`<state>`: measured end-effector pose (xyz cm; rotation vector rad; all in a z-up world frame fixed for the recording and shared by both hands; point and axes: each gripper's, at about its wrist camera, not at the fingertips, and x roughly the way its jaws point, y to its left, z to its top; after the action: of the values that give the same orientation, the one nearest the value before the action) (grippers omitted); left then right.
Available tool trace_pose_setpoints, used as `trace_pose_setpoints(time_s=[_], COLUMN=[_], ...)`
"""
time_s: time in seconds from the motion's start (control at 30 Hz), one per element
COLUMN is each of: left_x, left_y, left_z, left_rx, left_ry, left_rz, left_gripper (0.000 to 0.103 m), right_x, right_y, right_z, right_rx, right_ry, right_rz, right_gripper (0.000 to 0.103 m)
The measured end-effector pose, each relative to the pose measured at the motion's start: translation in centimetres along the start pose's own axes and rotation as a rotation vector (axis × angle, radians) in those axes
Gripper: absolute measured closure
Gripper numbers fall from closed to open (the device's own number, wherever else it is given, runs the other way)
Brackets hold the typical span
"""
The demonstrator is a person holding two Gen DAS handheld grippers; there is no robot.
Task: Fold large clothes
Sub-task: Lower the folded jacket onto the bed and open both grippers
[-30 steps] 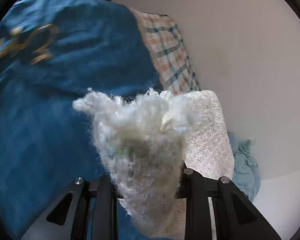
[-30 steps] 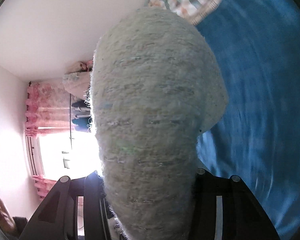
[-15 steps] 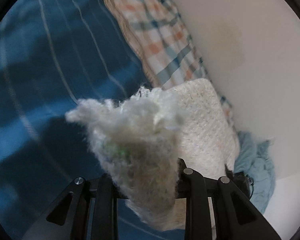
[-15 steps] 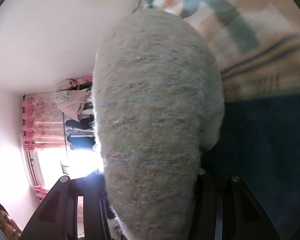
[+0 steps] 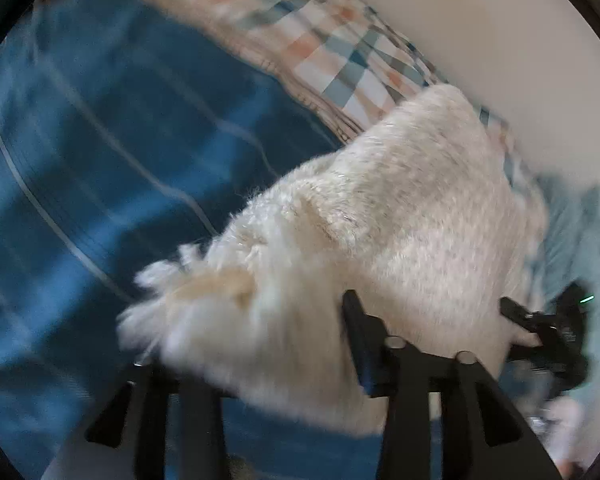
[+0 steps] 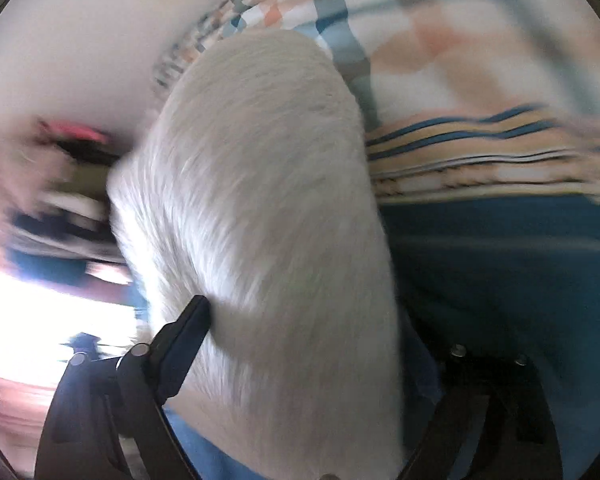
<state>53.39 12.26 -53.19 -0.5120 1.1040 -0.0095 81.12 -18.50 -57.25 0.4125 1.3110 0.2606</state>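
A fluffy cream-white knitted garment (image 5: 400, 220) hangs between my two grippers above a blue bed cover (image 5: 100, 160). My left gripper (image 5: 268, 340) is shut on a frayed edge of the garment, which bunches over the jaws. My right gripper (image 6: 300, 320) is shut on another part of the same garment (image 6: 260, 200), whose bulk fills the middle of the right wrist view and hides the right finger's tip. The right gripper also shows in the left wrist view (image 5: 552, 336) at the far right, against the garment's edge.
A plaid pillow or sheet (image 5: 340, 60) lies along the white wall (image 5: 480, 20). A light blue cloth (image 5: 572, 232) lies at the right by the wall. A bright window and hanging clothes (image 6: 52, 220) show blurred in the right wrist view.
Both grippers have swung down and toward the bed with the garment, which now spreads wider between them. The right gripper has come into the left wrist view. Both views are motion-blurred.
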Motion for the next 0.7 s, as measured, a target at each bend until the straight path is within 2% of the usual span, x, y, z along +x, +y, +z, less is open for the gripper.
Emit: trace_pose_setpoints(time_s=[0.03, 0.07, 0.1, 0.17, 0.27, 0.3, 0.33, 0.37, 0.5, 0.53, 0.7], left_x=[-0.9, -1.5, -2.1, -4.4, -6.9, -8.3, -9.5, -9.8, -15.3, -16.1, -23.9], left_y=[-1.0, -1.8, -2.3, -4.1, -6.2, -7.1, -7.7, -7.8, -9.7, -9.9, -11.5], left_z=[-0.1, -0.2, -0.4, -1.1, -2.0, -2.5, -2.8, -2.5, -3.9, -4.0, -6.4], left_rx=[0.051, 0.090, 0.117, 0.212, 0.313, 0.349, 0.367, 0.373, 0.431, 0.437, 0.464], left_ry=[-0.010, -0.014, -0.021, -0.080, -0.127, -0.143, -0.156, -0.159, -0.176, -0.180, -0.188], left_rz=[0.050, 0.088, 0.123, 0.205, 0.297, 0.319, 0.323, 0.321, 0.310, 0.310, 0.292], left_gripper=[0.050, 0.025, 0.016, 0.014, 0.005, 0.005, 0.004, 0.004, 0.004, 0.004, 0.004], right_x=[-0.7, -1.5, -2.3, -3.2, -5.2, -6.2, -7.9, -9.1, -16.0, -18.6, -29.4], right_y=[1.3, 2.9, 4.8, 7.4, 10.4, 10.8, 11.2, 11.7, 12.7, 12.8, 16.7], right_z=[-0.7, -1.5, -2.6, -4.3, -7.3, -8.9, -11.4, -12.5, -18.4, -21.3, -27.1], right_rx=[-0.034, -0.063, -0.098, -0.115, -0.090, -0.083, -0.073, -0.058, -0.010, -0.012, -0.013], right_ry=[-0.021, -0.047, -0.074, -0.095, -0.111, -0.117, -0.128, -0.139, -0.188, -0.202, -0.282], right_rz=[-0.082, -0.176, -0.296, -0.427, -0.518, -0.531, -0.557, -0.574, -0.617, -0.632, -0.653], right_gripper=[0.011, 0.011, 0.011, 0.011, 0.007, 0.007, 0.007, 0.007, 0.006, 0.006, 0.006])
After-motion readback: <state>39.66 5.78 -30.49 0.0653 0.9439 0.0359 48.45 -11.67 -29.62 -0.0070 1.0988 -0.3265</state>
